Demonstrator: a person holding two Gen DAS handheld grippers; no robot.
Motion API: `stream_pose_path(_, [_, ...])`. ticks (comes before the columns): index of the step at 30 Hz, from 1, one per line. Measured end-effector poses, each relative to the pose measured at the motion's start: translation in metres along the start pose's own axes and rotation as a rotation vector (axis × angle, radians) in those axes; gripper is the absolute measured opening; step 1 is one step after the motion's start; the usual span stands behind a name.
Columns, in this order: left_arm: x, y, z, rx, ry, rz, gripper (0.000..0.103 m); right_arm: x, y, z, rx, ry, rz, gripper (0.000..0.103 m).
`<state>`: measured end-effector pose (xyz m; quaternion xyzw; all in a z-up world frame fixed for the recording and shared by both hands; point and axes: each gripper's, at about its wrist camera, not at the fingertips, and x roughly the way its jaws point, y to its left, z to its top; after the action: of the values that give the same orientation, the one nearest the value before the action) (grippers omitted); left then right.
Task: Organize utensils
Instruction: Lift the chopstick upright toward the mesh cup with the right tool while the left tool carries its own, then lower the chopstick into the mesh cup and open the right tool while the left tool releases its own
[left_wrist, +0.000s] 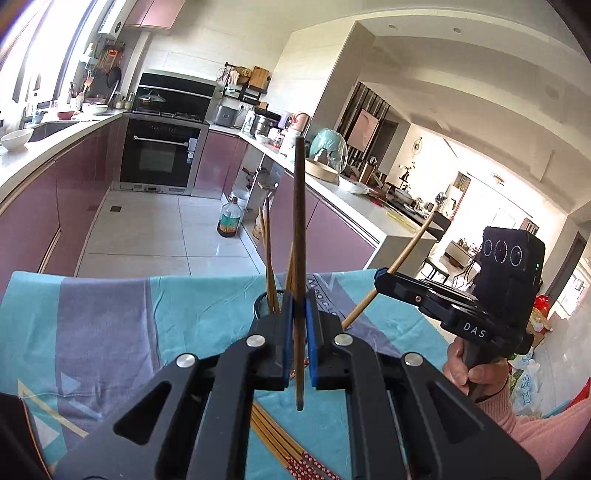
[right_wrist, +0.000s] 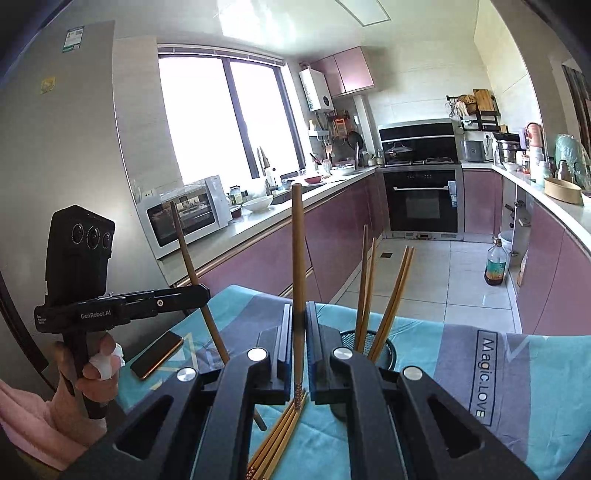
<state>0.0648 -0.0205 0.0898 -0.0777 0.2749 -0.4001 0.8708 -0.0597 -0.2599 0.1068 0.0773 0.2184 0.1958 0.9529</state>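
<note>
The holder (right_wrist: 373, 347) stands on the desk (right_wrist: 535, 387) just ahead of both tongs, a little right of the right tongs (right_wrist: 300, 314) and a little left of the left tongs (left_wrist: 300, 295), so neither is clearly nearer. Each is clamped on one chopstick: the left on a dark chopstick (left_wrist: 300, 206), the right on a pale chopstick (right_wrist: 298, 251), both nearly upright. More chopsticks (right_wrist: 277, 439) lie flat on the cloth below

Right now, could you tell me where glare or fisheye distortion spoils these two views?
Left wrist view: the living room is blown out and the countertop bows. Right wrist view: the window is pure white, the refrigerator curves, and corners vignette black.
</note>
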Motion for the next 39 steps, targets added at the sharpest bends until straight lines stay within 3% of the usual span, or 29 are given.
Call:
stream_pose_path(8, [0.006,-0.015,0.051,0.063,-0.110,0.055,0.007,-0.010,-0.012,0.035,-0.036,-0.060,-0.061,0.005])
stream_pose_path(13, [0.030,-0.019,0.069,0.080,-0.101,0.099,0.007,-0.002,-0.028,0.046,-0.049,-0.044,-0.118,0.005])
stream_pose_path(28, [0.155,0.000,0.035,0.108,0.244,0.153,0.008,0.090,-0.045,0.015,-0.021,0.286,-0.150,0.007])
stream_pose_path(32, [0.173,0.019,0.031,0.077,0.271,0.175,0.019,0.101,-0.055,0.011,0.017,0.310,-0.172,0.013])
stream_pose_path(39, [0.173,0.037,0.020,0.033,0.229,0.180,0.032,0.099,-0.059,0.002,0.054,0.275,-0.164,0.023])
